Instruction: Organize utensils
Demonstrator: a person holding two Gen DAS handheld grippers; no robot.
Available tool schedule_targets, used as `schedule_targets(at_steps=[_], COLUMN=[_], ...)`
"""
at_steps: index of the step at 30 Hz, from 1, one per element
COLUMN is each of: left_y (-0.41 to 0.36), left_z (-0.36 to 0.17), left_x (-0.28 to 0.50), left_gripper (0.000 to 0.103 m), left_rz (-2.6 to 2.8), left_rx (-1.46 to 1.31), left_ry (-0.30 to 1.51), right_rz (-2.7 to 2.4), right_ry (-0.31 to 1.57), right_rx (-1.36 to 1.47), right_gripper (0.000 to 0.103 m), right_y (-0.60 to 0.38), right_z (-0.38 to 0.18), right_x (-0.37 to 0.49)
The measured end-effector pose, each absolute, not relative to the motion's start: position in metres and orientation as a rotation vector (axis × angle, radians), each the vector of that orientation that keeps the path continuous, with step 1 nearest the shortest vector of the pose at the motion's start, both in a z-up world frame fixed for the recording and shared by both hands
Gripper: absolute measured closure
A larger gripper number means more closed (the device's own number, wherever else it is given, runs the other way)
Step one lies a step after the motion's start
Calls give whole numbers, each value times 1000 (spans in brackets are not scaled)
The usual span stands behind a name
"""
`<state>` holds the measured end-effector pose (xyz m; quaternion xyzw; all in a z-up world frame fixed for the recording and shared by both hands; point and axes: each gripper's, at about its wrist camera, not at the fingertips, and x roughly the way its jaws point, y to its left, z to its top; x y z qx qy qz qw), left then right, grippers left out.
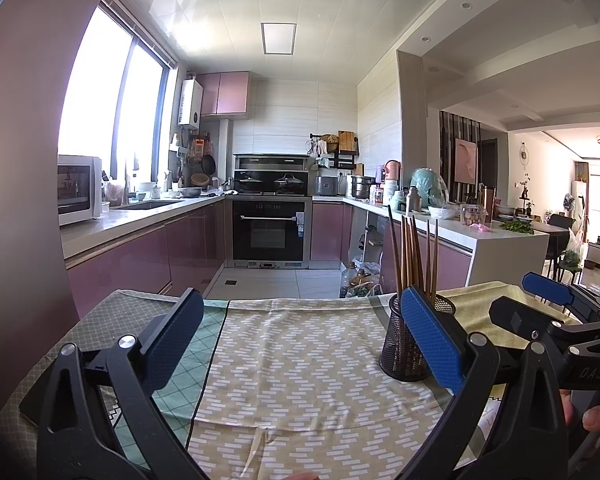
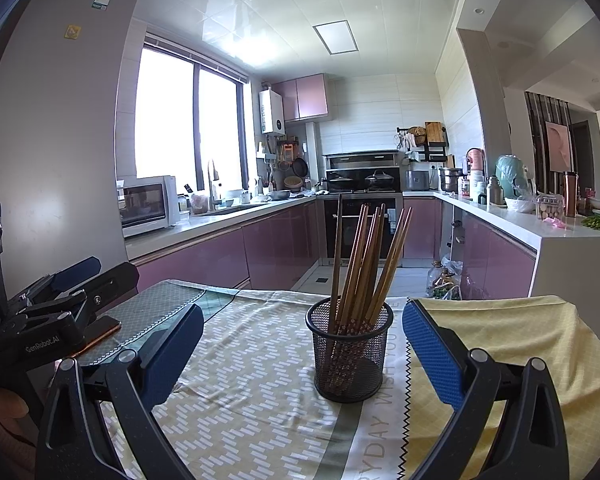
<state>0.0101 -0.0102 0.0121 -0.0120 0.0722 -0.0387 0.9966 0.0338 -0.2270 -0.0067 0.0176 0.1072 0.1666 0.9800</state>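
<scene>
On the table covered with a patterned beige and green cloth (image 2: 260, 400), a black wire-mesh cylindrical holder (image 2: 349, 354) stands upright, toward the far edge and somewhat to the right of the middle. Several brown wooden chopsticks (image 2: 364, 264) stand inside it and lean in different directions. No other utensil is visible on the cloth.

The right gripper (image 2: 302, 356) has its blue-padded fingers wide apart, with nothing between them; it faces the holder, which is nearly centred in its view, but it does not touch it. The left gripper (image 1: 302, 344) is also spread wide and holds nothing; the holder stands just behind its right finger in the left wrist view.

Judging from this, the chopsticks are already collected, so the task seems near its end, or a new step is about to begin. If something more must be done, the next move probably calls for bringing one gripper forward to the holder or the chopstick tops, with care not to tip the light holder.
</scene>
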Motion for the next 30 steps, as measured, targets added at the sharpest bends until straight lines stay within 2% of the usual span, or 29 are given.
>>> schedule_targets(at_steps=[30], left_y=[-10], left_z=[13], left_x=[10], left_gripper=[6], left_rz=[-78], left_rx=[-26], left_ry=[145], right_rz=[335], right_ry=[215], right_rx=[42], right_gripper=[7], right_y=[-225], right_z=[-6], right_x=[33])
